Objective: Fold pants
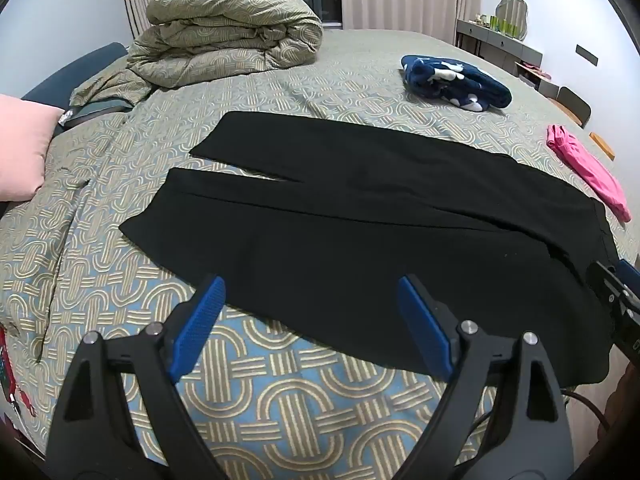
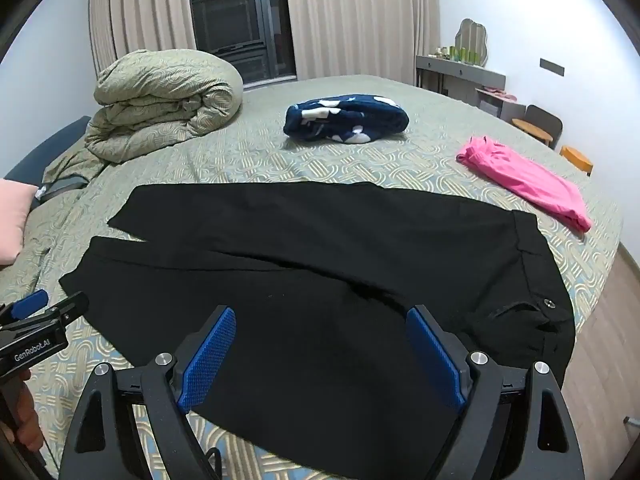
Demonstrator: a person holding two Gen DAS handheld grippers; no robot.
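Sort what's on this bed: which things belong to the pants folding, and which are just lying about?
Belongs to the job:
- black pants, spread flat
- left tool, open
- right tool, open

Lying about:
- folded quilt
- navy blanket
- pink garment
- pink pillow

Your right hand-held gripper (image 1: pixel 618 296) shows in the left wrist view only as a sliver at the right edge, the rest cut off. Your left hand-held gripper (image 2: pixel 38 312) is likewise clipped by the left edge of the right wrist view, with only part of your hand (image 2: pixel 24 420) below it. The pink pillow (image 1: pixel 22 144) runs off the left edge. The small items (image 2: pixel 460 54) on the far dresser (image 2: pixel 460 70) are too small to identify.
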